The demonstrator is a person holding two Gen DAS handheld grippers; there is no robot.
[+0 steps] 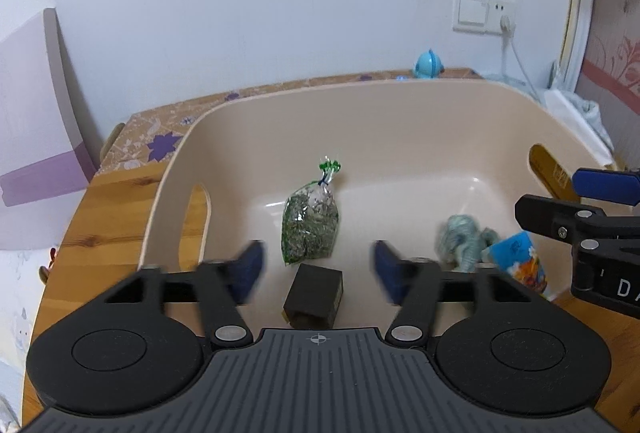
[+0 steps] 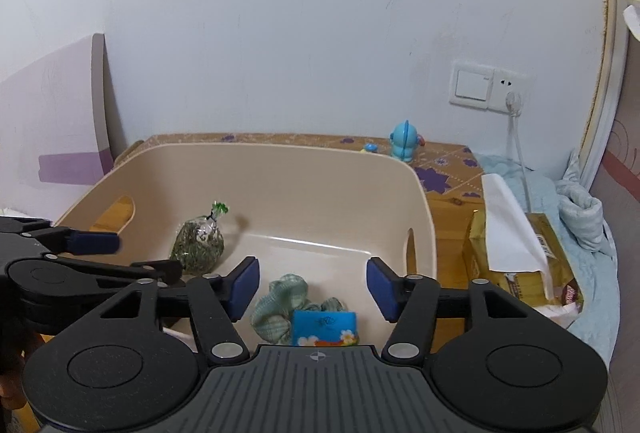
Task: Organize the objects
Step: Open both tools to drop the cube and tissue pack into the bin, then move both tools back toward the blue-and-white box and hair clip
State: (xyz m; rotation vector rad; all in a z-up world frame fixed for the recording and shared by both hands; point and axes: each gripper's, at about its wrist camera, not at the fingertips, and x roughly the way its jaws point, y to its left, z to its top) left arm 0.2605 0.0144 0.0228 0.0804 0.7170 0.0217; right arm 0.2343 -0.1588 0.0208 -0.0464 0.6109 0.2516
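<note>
Four things we count in the beige bin [image 1: 280,105]: one herb bag [image 1: 310,229], one black box [image 1: 314,296], one green scrunchie [image 2: 280,307], one blue packet [image 2: 324,328]. Bag lies mid-floor, long axis toward the far wall, tied end pointing away. Box sits by the near wall. Scrunchie and packet touch in the near right corner. Left gripper [image 1: 318,267] spread and empty, right gripper [image 2: 312,287] spread and empty

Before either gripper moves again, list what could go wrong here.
1. Both grippers, left gripper and right gripper, hang open over the same beige plastic tub, close together, so they may collide.
2. The small black box lies just below the clear bag of green dried herbs; a grasp could snag both.
3. The blue printed packet rests against the green checked cloth scrunchie, which could drag along.
</note>
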